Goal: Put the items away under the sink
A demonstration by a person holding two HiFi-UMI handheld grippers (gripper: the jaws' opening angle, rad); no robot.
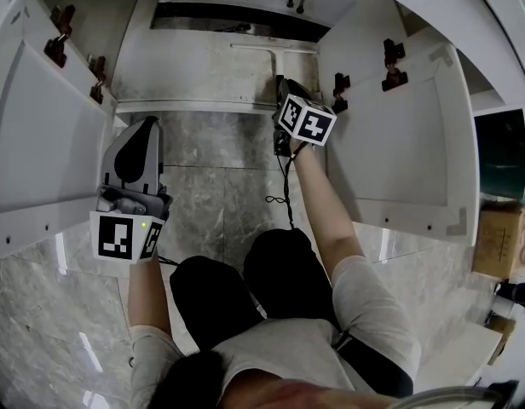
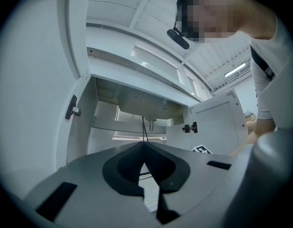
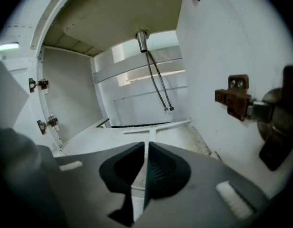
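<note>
Near bottom: the person's knees in black trousers (image 1: 245, 288), feet hidden beneath them. Left gripper (image 1: 146, 126) sits over the grey marble-pattern floor (image 1: 220, 143), just beside the open white left door (image 1: 41, 135). Its jaw tips are together with nothing between them. A thin black cable (image 1: 284, 196) loops over the floor below the right gripper (image 1: 282, 83).

The right gripper is at the front edge of the white under-sink cabinet floor (image 1: 203, 71), toward its right side. Its jaws stand a thin slit apart with nothing in it.

The open white right door (image 1: 407, 143) carries dark brown hinges (image 1: 394, 66). These are blurred close up in the right gripper view.

Far back, a white T-shaped strip (image 3: 151, 127) lies on the cabinet floor. Two dark hoses (image 3: 158, 87) hang from a metal stub (image 3: 142, 41); the head view cuts off their tops.

A brown cardboard box (image 1: 501, 241) is cut by the right frame edge.

The only print is the black-and-white square markers on the gripper cubes (image 1: 126, 237), no letters.
</note>
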